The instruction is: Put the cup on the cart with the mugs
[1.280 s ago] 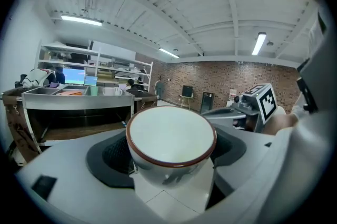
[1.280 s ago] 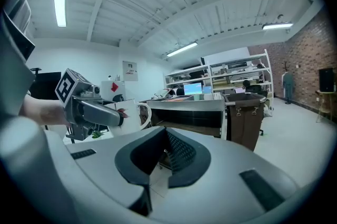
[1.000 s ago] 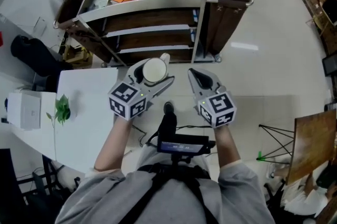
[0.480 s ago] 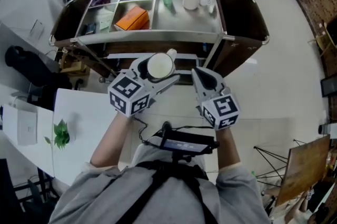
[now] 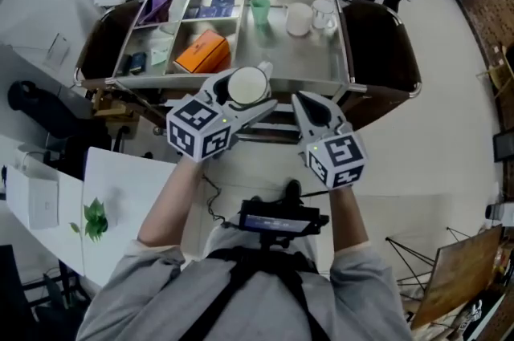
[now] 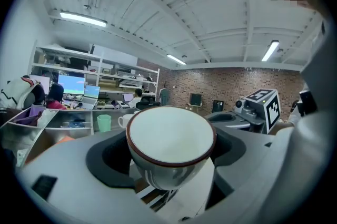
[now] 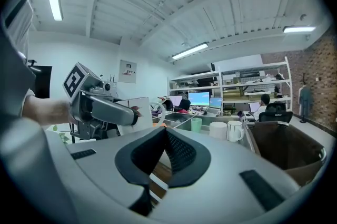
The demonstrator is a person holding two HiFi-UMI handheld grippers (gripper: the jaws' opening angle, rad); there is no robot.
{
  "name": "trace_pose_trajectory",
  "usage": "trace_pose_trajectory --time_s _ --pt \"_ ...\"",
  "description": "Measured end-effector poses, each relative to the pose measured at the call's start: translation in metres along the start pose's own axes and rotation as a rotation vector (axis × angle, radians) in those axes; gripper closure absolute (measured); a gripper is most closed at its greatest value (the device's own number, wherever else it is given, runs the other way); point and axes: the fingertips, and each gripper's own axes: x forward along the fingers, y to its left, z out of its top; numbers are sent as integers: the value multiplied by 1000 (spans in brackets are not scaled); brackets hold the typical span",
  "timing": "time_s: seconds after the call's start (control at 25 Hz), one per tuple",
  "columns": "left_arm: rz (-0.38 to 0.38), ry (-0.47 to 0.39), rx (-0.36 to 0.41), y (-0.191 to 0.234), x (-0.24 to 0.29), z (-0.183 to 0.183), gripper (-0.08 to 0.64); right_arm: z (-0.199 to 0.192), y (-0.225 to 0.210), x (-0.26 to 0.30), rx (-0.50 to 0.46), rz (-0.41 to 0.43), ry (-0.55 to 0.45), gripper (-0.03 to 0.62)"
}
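Observation:
A white cup with a dark rim sits upright between the jaws of my left gripper, which is shut on its sides. Both hands hover at the front edge of the steel cart. At the back of the cart's top tray stand a white mug, a second mug and a green cup. My right gripper is beside the left one, shut on nothing.
An orange box and small items fill the cart's left compartments. Brown bags hang at the cart's right end and left end. A white table with a small plant is at lower left, a black bag beyond it.
I have walked toward the cart with both grippers; the cart has come nearer and the grippers now reach its front edge. The cup stays in the left gripper.

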Motion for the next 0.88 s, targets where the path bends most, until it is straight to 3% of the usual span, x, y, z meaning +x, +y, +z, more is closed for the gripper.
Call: trace_pose_trajectory --time_s 0.52,0.88 --pt "68 29 -36 77 77 29 150 25 -75 77 -22 28 36 584" --pt "123 89 -43 126 133 19 152 19 -114 131 2 56 119 584"
